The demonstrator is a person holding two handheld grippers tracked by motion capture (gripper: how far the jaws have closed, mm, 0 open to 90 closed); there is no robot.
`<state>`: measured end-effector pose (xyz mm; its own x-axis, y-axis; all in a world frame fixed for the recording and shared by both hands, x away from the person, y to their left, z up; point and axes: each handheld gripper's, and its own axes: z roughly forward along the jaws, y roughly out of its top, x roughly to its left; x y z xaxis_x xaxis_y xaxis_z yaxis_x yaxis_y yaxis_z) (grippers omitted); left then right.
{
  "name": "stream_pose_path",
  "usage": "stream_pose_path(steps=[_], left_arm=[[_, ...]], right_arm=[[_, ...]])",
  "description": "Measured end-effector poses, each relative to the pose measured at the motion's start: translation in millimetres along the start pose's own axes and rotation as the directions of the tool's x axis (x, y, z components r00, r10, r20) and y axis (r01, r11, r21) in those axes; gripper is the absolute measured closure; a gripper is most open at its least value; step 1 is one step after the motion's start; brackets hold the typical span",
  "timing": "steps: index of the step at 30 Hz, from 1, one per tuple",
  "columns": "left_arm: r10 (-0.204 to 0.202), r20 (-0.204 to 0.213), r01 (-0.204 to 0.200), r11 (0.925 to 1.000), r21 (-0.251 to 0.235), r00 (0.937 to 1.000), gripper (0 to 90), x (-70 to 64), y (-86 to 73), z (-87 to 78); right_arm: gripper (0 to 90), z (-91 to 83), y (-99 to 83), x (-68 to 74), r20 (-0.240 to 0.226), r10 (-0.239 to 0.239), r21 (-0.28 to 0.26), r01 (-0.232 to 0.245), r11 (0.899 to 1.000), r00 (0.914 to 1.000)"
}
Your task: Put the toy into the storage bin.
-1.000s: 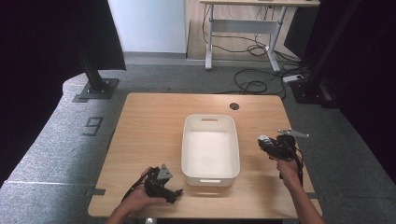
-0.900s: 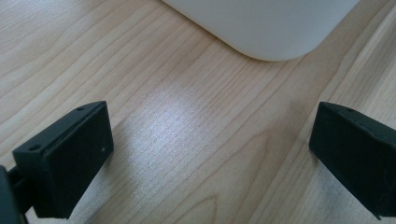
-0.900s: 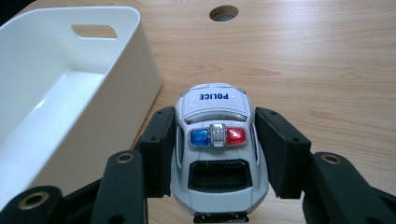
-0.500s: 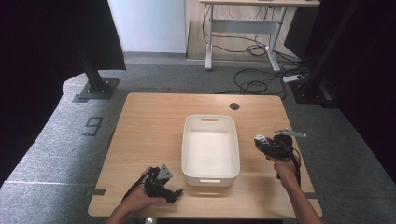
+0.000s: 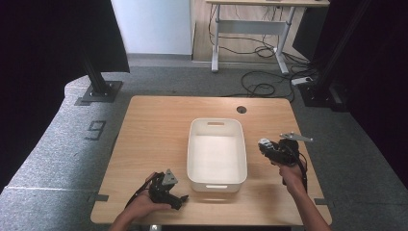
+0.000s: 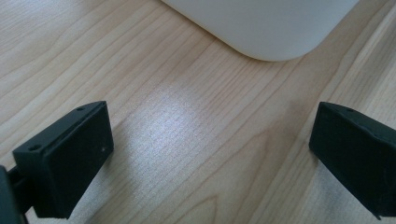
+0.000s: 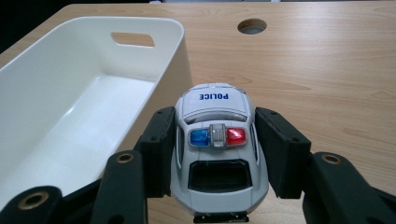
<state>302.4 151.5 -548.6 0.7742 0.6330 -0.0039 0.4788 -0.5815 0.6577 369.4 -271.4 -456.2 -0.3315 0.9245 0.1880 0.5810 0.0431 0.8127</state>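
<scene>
White plastic forms the bin (image 5: pixel 217 153) at the middle of your wooden table (image 5: pixel 154 130), its long walls running away from you and a handle slot cut into the far end. Your right gripper (image 5: pixel 267 148) sits just beside the bin's right wall, apart from it, with bare wood stretching to the table's right edge and on toward the round cable hole (image 5: pixel 241 109) near the far edge. Its jaws are clamped on the flanks of a toy police car (image 7: pixel 217 154), which is held above the tabletop beside the bin's right rim and not over the bin. The car is white with dark windows, a light bar across the roof showing blue on one side and red on the other, and the word POLICE in blue letters on its far end. Your left gripper (image 5: pixel 169 189) lies low near the table's near edge, just off the bin's near left corner; its jaws stand wide apart with nothing between them but wood grain, and the bin's rounded corner shows a little ahead of them. Open tabletop lies to the left of that hand and along the whole left side of the bin.
</scene>
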Motion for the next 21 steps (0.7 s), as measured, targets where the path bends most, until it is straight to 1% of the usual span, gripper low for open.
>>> stream_pose_path(steps=[12,17,21], left_arm=[[0.001,0.000,-0.001,1.0000,0.000,1.0000,0.0,0.1,0.0,0.0],[0.001,0.000,-0.001,1.0000,0.000,1.0000,0.0,0.1,0.1,0.0],[0.001,0.000,-0.001,1.0000,0.000,1.0000,0.0,0.1,0.1,0.0]], right_arm=[[50.1,-1.0,1.1,4.4,-0.008,-0.009,-0.004,0.009,1.000,0.9999],[50.1,-1.8,2.0,13.3,-0.023,-0.023,-0.012,0.023,1.000,0.9995],[50.1,-1.1,2.9,23.4,-0.041,-0.047,-0.012,0.047,0.999,0.9980]])
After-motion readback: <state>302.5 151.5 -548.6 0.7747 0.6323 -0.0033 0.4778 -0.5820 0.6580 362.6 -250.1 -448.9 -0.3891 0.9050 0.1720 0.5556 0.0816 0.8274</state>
